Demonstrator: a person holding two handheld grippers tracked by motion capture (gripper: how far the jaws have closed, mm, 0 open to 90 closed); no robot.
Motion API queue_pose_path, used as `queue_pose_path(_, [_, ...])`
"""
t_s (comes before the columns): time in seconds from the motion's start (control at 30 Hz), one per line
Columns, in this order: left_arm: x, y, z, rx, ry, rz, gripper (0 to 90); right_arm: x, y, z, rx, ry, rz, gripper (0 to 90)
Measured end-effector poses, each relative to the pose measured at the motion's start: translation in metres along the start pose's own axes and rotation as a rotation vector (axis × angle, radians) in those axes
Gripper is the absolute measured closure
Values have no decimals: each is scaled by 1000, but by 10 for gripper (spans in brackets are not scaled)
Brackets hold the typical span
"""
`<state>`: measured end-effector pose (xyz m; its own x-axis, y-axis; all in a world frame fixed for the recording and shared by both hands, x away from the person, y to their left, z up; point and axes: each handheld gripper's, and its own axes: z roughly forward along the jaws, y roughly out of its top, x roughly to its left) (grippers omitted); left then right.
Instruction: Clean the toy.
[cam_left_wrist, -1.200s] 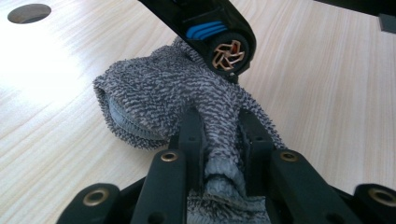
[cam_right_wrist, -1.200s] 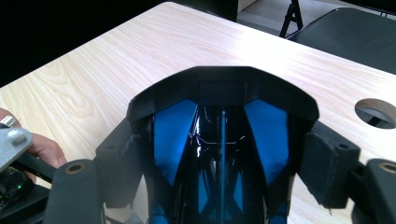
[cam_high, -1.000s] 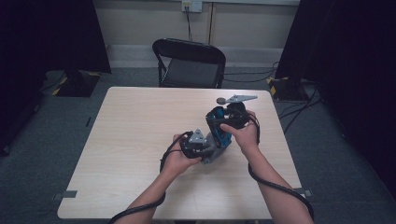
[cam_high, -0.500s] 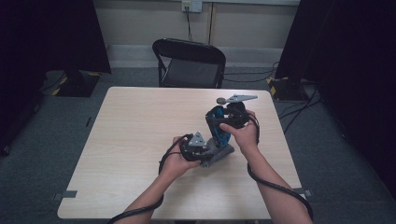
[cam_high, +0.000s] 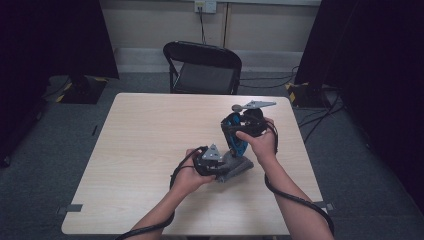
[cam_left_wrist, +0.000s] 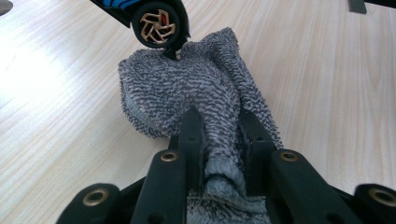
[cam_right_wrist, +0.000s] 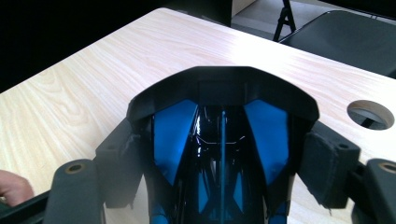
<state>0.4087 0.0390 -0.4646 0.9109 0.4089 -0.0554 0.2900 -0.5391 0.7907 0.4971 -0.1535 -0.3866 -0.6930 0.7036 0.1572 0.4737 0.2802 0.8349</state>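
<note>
**Now: cloth wiping a toy car, both grippers loaded**

High view. Centre-right of the frame, on the wooden table (cam_high: 150, 145), the right gripper (cam_high: 239, 131) holds a blue toy car (cam_high: 235, 140) steeply tilted, nose down toward the lower middle of the frame. The left gripper (cam_high: 220, 170) sits just below and left of it, with a grey cloth (cam_high: 239, 169) bunched between the two. A black folding chair (cam_high: 202, 67) stands beyond the table at upper centre.

Left gripper view. Jaws rise from the bottom centre and are pinched tight on a twisted neck of the cloth (cam_left_wrist: 196, 88); the rest fans upward in the frame. One wheel of the car (cam_left_wrist: 158, 24), with gold spokes, touches the cloth's far edge at top centre.

Right gripper view. Jaws stand wide, pads pressed on either flank of the car (cam_right_wrist: 219, 154), whose dark windscreen and blue body run up the middle of the frame. A round hole (cam_right_wrist: 371, 114) in the tabletop shows at right.

Judgement: the car's long axis runs from the right gripper down into the cloth, so the cloth lies straight ahead of the left jaws, under the low end. The left hand is the nearer one to make the rubbing stroke; the right mainly has to keep the car steady.
</note>
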Motion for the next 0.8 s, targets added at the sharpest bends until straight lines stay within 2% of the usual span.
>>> queue_pose_path(0.33, [5,-6,-9,-2,9,-4,745,-7,-2,-7,-14,-19,15,253])
queue_pose_path(0.67, [28,-13,-43,-46,98,-40,745,-22,-13,-19,-6,-40,36,253])
queue_pose_path(0.8, [36,-18,-55,-60,127,-56,745,-27,-20,-23,3,-49,31,253])
